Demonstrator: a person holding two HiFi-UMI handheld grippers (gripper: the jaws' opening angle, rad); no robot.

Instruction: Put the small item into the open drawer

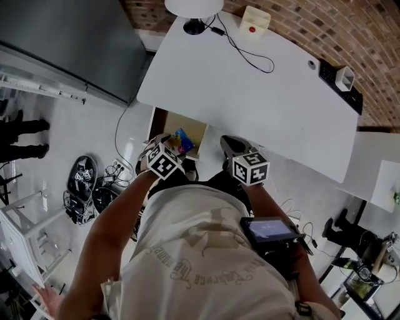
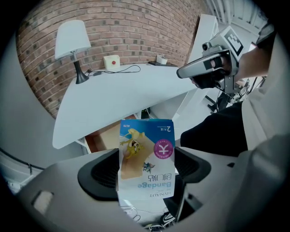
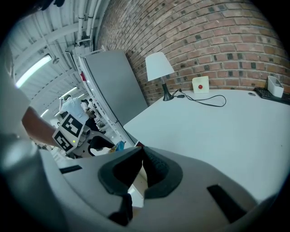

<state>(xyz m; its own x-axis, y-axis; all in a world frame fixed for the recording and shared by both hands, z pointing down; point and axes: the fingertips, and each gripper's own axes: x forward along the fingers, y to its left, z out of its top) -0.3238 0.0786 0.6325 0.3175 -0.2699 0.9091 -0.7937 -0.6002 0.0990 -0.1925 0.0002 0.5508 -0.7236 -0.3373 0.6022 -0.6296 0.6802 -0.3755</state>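
Observation:
A small blue-and-white bandage packet (image 2: pixel 146 158) stands pinched between the pads of my left gripper (image 2: pixel 147 165), which is shut on it. In the head view the left gripper (image 1: pixel 177 146) holds the packet (image 1: pixel 183 141) over the open wooden drawer (image 1: pixel 167 124) under the white table's (image 1: pixel 250 100) near left edge. The drawer (image 2: pixel 105 136) shows brown just beyond the packet. My right gripper (image 1: pixel 229 143) hovers beside the drawer, at the table's near edge. In its own view the right gripper (image 3: pixel 141 152) is shut with nothing between the jaws.
On the table stand a lamp (image 1: pixel 194 9), a white box with a red button (image 1: pixel 255 20), a black cable (image 1: pixel 247 53) and a black tray with a white cup (image 1: pixel 342 78). A grey cabinet (image 1: pixel 69 44) rises at left. Cables and bags (image 1: pixel 84 181) lie on the floor.

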